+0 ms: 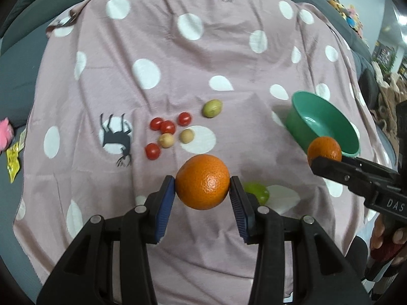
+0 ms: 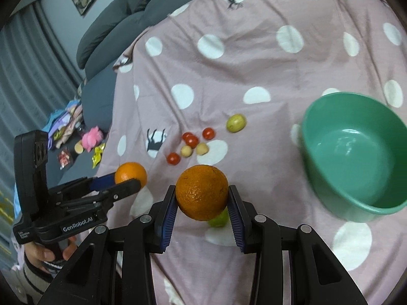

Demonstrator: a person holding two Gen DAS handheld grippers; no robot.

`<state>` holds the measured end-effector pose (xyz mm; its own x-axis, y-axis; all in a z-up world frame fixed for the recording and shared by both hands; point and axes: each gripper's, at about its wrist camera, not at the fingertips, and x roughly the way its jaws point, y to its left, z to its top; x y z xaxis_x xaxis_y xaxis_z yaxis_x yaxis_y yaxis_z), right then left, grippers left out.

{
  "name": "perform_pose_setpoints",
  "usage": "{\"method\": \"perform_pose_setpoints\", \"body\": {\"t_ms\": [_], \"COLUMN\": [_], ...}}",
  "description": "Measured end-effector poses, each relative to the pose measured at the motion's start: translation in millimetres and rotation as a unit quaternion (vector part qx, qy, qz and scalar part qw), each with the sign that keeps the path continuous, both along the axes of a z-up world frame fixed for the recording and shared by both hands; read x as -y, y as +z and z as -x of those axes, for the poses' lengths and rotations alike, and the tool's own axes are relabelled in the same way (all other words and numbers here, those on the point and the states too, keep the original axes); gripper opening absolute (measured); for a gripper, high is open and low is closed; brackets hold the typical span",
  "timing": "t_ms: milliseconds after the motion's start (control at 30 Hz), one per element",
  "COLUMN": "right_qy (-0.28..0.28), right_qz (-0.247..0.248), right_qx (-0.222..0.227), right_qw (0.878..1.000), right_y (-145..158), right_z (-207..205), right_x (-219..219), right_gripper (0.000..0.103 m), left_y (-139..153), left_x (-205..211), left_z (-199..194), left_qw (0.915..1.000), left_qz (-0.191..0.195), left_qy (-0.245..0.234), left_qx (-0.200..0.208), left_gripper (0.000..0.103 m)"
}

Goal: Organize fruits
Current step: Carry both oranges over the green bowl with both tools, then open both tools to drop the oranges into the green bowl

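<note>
My left gripper [image 1: 202,181] is shut on an orange [image 1: 202,181], held above the pink polka-dot cloth [image 1: 178,76]. My right gripper [image 2: 202,190] is shut on a second orange [image 2: 202,193]. In the left wrist view that second orange [image 1: 324,152] hangs by the near rim of the green bowl [image 1: 297,124], which looks empty [image 2: 305,124]. A green lime [image 1: 258,193] lies on the cloth under the grippers. Several cherry tomatoes [image 1: 166,127], two small tan fruits [image 1: 187,136] and a green oval fruit [image 1: 212,108] lie together further back.
The cloth covers a dark grey sofa [image 2: 106,25]. Left of the cloth lie a pink toy [image 2: 92,137], yellow wrappers [image 1: 12,160] and folded clothes [image 2: 66,122]. A person's hand [image 2: 45,254] grips the left handle. Stuffed toys [image 1: 348,12] sit far right.
</note>
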<state>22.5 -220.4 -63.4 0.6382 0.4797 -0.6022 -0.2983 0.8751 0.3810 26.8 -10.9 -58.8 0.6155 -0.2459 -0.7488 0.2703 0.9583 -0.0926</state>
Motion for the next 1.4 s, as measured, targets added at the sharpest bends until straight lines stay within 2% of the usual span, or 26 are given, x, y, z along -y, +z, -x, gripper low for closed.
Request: {"method": "perform_pose_setpoints", "body": {"t_ms": [300, 667, 967, 1267, 1333, 1400], "right_qy": [-0.074, -0.171, -0.199, -0.202, -0.205, -0.212], "right_qz": [-0.011, 0.008, 0.028, 0.049, 0.054, 0.056], "right_qx": [0.026, 0.037, 0.03, 0.016, 0.013, 0.016], "right_qw": [0.997, 0.985, 0.979, 0.978, 0.977, 0.976], "right_y": [2, -4, -18, -25, -24, -22], "right_z": [8, 12, 6, 2, 2, 5], "right_x": [54, 116, 138, 139, 138, 138], "right_gripper": [0.04, 0.04, 0.041, 0.041, 0.041, 0.042], "left_y": [9, 10, -1, -14, -10, -6], "left_x": [54, 136, 201, 209, 205, 201], "left_z": [-12, -35, -61, -62, -59, -56], "left_qw": [0.9979, 0.9877, 0.979, 0.9784, 0.9791, 0.9805], "left_qz": [0.008, 0.033, 0.028, 0.001, 0.002, -0.002], "left_qy": [-0.064, -0.152, -0.202, -0.207, -0.203, -0.196], "left_qx": [0.008, 0.016, 0.01, -0.004, 0.004, 0.017], "left_gripper": [0.043, 0.044, 0.044, 0.045, 0.054, 0.068]}}
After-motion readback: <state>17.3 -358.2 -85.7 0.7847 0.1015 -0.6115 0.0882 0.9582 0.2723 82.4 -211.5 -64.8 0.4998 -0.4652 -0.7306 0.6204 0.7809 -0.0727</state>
